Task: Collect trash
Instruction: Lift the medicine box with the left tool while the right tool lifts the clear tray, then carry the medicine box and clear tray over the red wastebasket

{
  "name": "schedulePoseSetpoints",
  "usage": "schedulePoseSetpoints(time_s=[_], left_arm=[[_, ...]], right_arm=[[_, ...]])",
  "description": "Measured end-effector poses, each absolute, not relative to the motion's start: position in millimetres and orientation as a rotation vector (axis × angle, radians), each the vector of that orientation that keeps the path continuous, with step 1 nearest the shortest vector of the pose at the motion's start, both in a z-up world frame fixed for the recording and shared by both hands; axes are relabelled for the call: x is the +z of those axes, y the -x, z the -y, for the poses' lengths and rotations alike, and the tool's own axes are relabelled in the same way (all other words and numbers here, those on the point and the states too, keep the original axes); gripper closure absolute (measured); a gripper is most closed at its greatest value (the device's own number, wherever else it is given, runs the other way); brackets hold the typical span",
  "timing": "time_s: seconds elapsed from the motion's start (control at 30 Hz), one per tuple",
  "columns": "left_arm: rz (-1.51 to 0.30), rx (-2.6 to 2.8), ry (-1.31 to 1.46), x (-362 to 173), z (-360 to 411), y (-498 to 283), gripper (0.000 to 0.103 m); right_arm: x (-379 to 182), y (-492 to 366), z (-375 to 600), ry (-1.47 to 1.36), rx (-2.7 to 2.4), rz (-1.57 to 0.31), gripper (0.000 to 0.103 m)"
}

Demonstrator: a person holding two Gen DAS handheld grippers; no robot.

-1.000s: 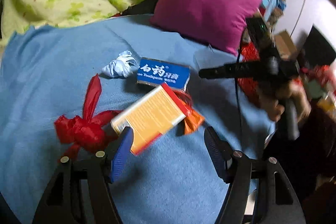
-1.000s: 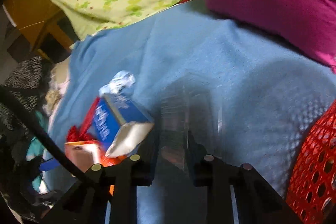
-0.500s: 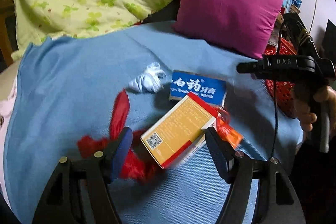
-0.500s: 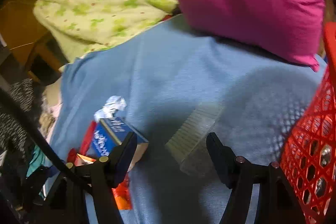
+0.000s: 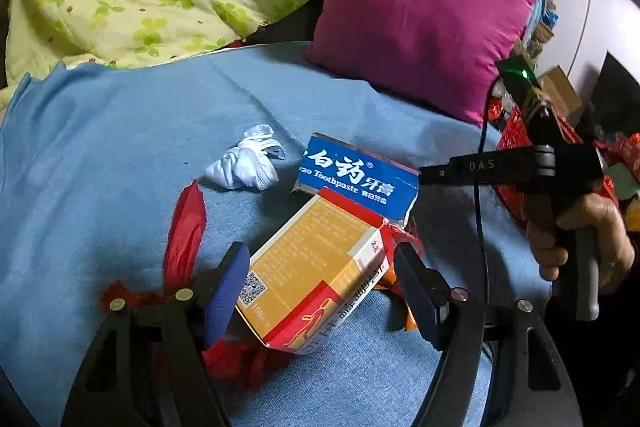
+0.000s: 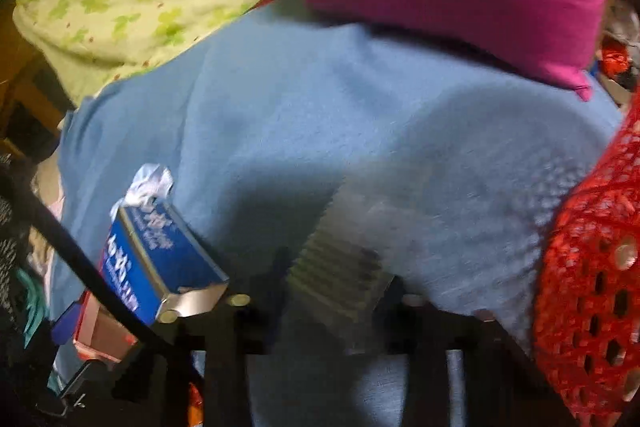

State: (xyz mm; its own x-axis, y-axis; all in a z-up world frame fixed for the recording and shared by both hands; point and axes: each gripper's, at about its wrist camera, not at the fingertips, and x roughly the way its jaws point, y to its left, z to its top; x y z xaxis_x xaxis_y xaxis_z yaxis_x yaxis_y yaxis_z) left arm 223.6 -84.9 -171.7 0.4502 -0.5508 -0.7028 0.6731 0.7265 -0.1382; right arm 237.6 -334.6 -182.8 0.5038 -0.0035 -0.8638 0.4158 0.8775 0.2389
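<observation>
Two jaws opening, left gripper [image 5: 320, 291] straddles yellow-red cardboard box [image 5: 316, 267] | long axis slants toward upper right | right gripper [image 6: 324, 303] closing on clear ribbed plastic piece [image 6: 340, 267].

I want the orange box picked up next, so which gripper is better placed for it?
Left. The left gripper has its opening jaws on either side of the orange box; the right gripper is closing on a clear ribbed plastic piece beside the red basket.

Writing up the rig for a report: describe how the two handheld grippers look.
Left gripper: black frame, silver rivets, blue pads on the fingers. Right gripper: black too, blurred; seen from the left camera it has "DAS" lettering, a green light, a black cable and a grey trigger.
</observation>
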Motion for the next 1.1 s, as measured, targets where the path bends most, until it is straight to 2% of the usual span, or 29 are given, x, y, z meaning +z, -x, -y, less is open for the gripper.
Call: schedulePoseSetpoints(time_s=[0.07,0.33,0.4,0.53,0.67,0.77,0.87,1.1], left_arm=[[-0.793,-0.759,-0.195,-172.0,85.3,-220.6,0.028],[-0.774,-0.759,-0.117,-163.2,65.4,-226.1,0.028],[-0.775,-0.768,-0.105,-163.3,66.0,-227.5,0.025],[-0.796,-0.795,-0.176,-172.8,82.0,-224.7,0.025],[-0.775,-0.792,-0.256,-178.1,94.1,-218.8,0.023],[-0.783,-0.799,-0.218,-176.4,89.6,-223.3,0.023],[-0.777,-0.757,-0.234,-177.6,87.5,-226.8,0.041],[-0.761,-0.753,-0.214,-175.2,85.2,-225.1,0.045]], right_arm=[[-177.4,-237.5,326.3,-0.382,-0.258,-0.997,0.079],[-137.3,-215.9,297.6,-0.266,-0.114,-0.814,0.079],[-127.7,-208.6,294.0,-0.262,-0.069,-0.764,0.079],[-111.8,-194.4,284.7,-0.241,-0.019,-0.677,0.079],[-110.1,-198.3,275.5,-0.218,-0.005,-0.67,0.079],[-112.0,-198.7,277.4,-0.228,0.005,-0.684,0.079],[-109.6,-195.0,280.7,-0.24,0.019,-0.677,0.079],[-107.4,-189.3,282.6,-0.225,0.025,-0.669,0.079]])
